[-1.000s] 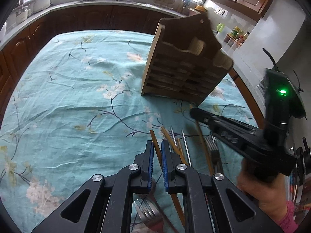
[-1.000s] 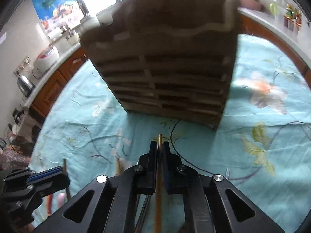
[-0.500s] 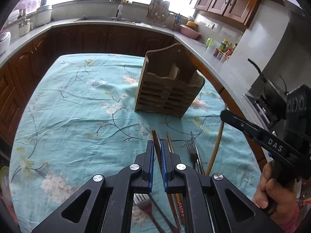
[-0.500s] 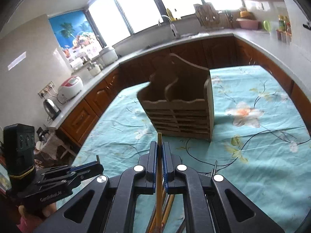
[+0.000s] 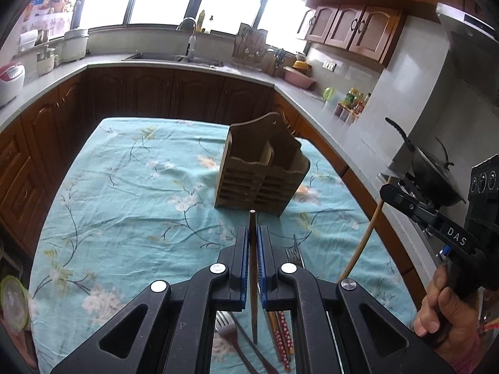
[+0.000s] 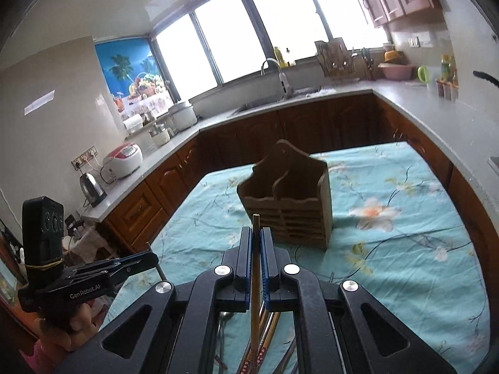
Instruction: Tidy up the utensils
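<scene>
two grippers are each clamped on a single chopstick. the left gripper (image 5: pixel 253 243) has its fingers pressed on a dark chopstick (image 5: pixel 252 227), and the right gripper (image 6: pixel 256 246) pinches a lighter chopstick (image 6: pixel 255 227). the wooden utensil holder (image 5: pixel 262 177) stands upright toward the table's (image 5: pixel 124 187) far right side. forks (image 5: pixel 230 333) and patterned chopsticks (image 5: pixel 282 333) lie at the near edge.

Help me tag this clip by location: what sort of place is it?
A home kitchen, most likely: a sink with faucet under big windows, wooden cabinets around an L-shaped countertop, and a rice cooker and kettle plugged in nearby.
</scene>
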A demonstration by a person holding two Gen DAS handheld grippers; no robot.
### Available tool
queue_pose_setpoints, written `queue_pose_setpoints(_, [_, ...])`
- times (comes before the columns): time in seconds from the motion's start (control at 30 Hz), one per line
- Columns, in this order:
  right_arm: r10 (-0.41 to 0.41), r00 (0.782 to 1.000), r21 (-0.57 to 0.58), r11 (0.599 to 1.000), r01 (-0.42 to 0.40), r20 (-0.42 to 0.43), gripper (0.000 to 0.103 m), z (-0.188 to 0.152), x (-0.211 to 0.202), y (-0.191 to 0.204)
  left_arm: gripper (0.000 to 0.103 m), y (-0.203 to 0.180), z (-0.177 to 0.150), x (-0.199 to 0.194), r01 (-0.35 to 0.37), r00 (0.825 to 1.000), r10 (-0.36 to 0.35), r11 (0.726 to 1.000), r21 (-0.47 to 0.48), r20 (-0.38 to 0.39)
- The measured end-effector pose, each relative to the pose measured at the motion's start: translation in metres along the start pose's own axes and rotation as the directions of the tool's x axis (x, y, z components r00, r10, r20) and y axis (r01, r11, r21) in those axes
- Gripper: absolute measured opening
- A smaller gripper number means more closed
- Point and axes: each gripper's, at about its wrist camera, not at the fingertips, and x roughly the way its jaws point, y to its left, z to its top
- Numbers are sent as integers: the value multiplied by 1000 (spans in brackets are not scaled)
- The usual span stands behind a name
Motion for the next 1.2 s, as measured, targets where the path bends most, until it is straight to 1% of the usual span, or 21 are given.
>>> queue_pose_setpoints(0.17, [3, 999, 0, 1000, -3, 43, 5, 10, -10, 1, 4, 1, 3, -8, 4, 1000, -4, 1000, -2, 28])
queue_pose_setpoints(0.37, [-1, 996, 10, 1000, 0, 92, 5, 22, -13, -3, 4, 3, 13, -14, 14, 997, -14, 1000, -5, 72])
queue_pose_setpoints(0.53, [-16, 991, 26, 1000, 12, 130, 5, 30, -9, -10, 4, 6, 27, -14, 24, 994, -23, 1000, -11, 104])
queue_pose_setpoints(0.67, [-15, 983, 33, 999, 10, 181, 5, 40, -8, -15, 4, 9, 42, -12, 46, 989, -43, 999, -17, 139])
queue_pose_setpoints(0.83, [-32, 965, 39, 999, 23, 260, 5, 62, -7, -19, 4, 12, 65, -8, 46, 976, -43, 999, -10, 211])
queue_pose_setpoints(0.93, [-46, 950, 44, 998, 34, 310, 5, 79, -4, -25, 4, 15, 80, -2, 49, 966, -44, 999, -13, 254])
queue_pose_setpoints(1.03, [-58, 933, 58, 998, 40, 355, 5, 96, 1, -31, 4, 19, 96, 9, 47, 953, -38, 999, -21, 301])
queue_pose_setpoints(1.2, [-86, 905, 81, 995, 57, 418, 5, 120, 13, -44, 4, 31, 110, 41, 57, 932, -30, 996, -64, 362])
